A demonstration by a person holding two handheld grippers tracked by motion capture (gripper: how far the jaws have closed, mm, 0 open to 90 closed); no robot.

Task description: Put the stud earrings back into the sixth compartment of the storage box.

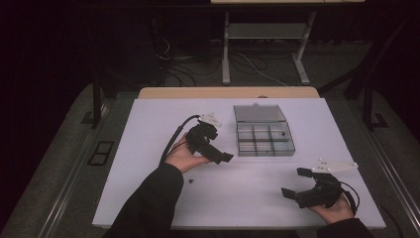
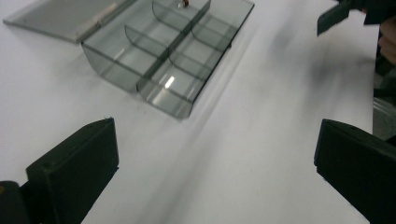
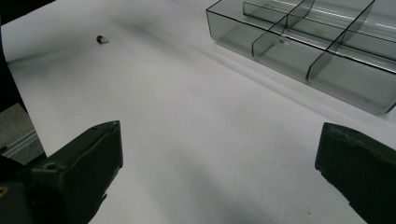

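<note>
A clear plastic compartment box [image 1: 265, 138] lies on the white table [image 1: 148, 129] with its lid [image 1: 259, 113] folded open behind it. A small dark piece [image 1: 283, 134] sits in one right-hand compartment; in the left gripper view the same small piece [image 2: 185, 3] is in a far cell of the box [image 2: 168, 51]. Another small brown piece [image 1: 191, 181] lies loose on the table by the left sleeve, and the right gripper view has this piece [image 3: 101, 39] at upper left. My left gripper [image 1: 220, 145] hovers just left of the box, open and empty. My right gripper [image 1: 294, 182] rests near the front right, open and empty.
The table's front edge [image 1: 237, 227] runs just under both hands. Beyond the far edge stand a table frame [image 1: 267, 44] and cables on the dark floor. In the left gripper view a jaw of the right gripper [image 2: 334, 16] shows at top right.
</note>
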